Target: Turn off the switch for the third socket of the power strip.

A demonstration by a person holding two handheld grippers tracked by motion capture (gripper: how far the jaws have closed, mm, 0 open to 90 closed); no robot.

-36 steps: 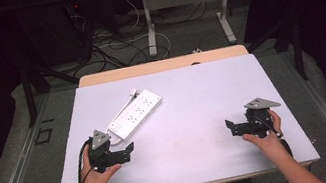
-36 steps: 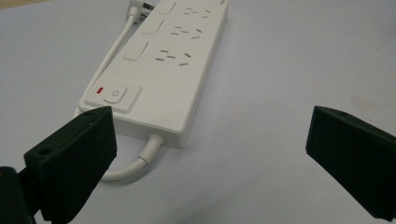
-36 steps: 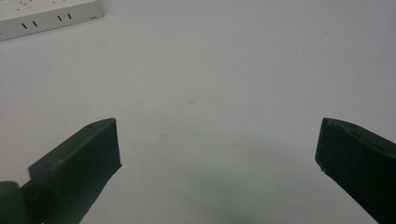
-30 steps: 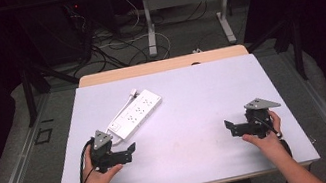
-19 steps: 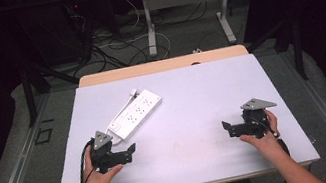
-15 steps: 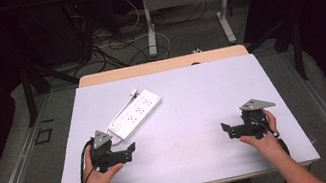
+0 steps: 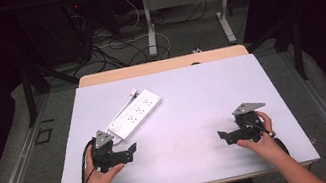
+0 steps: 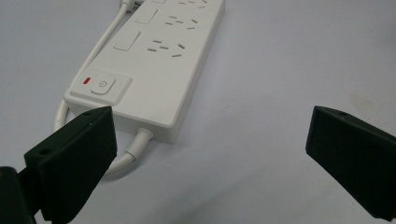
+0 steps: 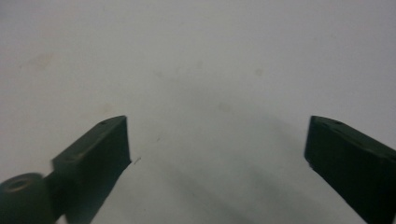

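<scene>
Right gripper (image 7: 223, 134) jaws just closing, empty; power strip (image 7: 135, 113) beside left gripper (image 7: 132, 149)

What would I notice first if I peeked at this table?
Probably the white power strip, lying slanted on the left half of the pale table, with a little red light by its button. Just in front of it a hand holds the left claw, its jaws wide apart and nothing between them. Far over on the right, the other hand holds the right claw above bare tabletop; its jaws have just been closing, with nothing between them.
</scene>
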